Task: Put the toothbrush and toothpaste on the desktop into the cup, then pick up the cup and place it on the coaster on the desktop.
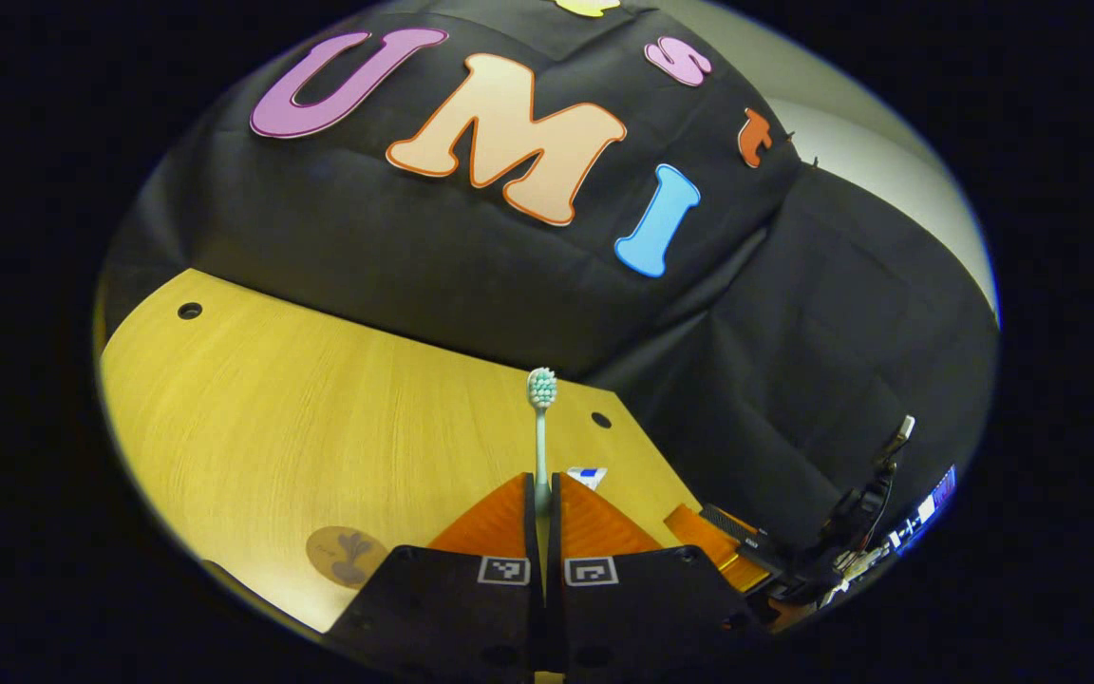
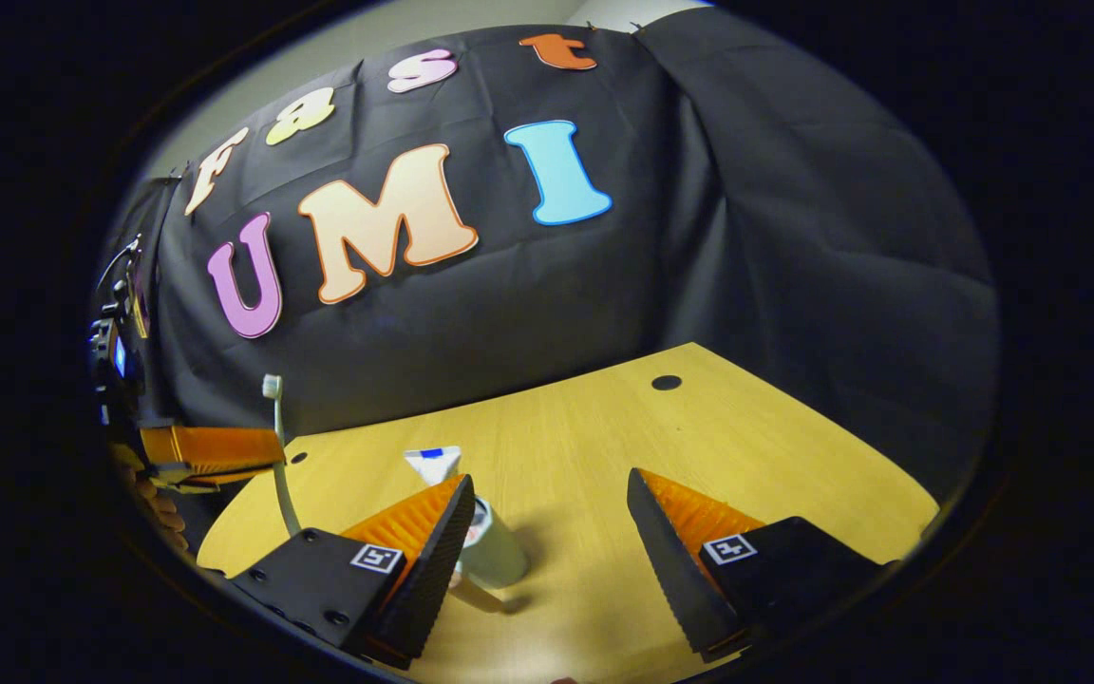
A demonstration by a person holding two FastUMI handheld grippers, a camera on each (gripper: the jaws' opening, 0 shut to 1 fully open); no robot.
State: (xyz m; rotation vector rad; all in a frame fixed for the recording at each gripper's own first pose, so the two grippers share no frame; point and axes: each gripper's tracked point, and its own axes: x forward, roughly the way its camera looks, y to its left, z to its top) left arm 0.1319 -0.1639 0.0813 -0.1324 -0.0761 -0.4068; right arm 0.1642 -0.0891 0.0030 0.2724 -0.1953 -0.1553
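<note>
My left gripper [image 1: 544, 489] is shut on the handle of a pale toothbrush [image 1: 541, 389], which stands upright with its bristle head up. Just past my fingers shows the white, blue-striped end of the toothpaste [image 1: 588, 476]. A round brown coaster [image 1: 346, 556] lies on the desktop at the near left. In the right gripper view my right gripper [image 2: 550, 489] stands open above the table. A pale green cup [image 2: 499, 560] sits partly behind its left finger, and the toothpaste [image 2: 434, 463] seems to stick up out of it. The left gripper [image 2: 210, 451] holds the toothbrush [image 2: 273, 408] left of the cup.
The wooden desktop [image 1: 272, 408] has small round holes [image 2: 667, 382] near its far edge. Black cloth walls close the booth behind and to the sides. The right gripper [image 1: 746, 546] and its cabling show low on the right. A hand [image 2: 153, 503] holds the left gripper.
</note>
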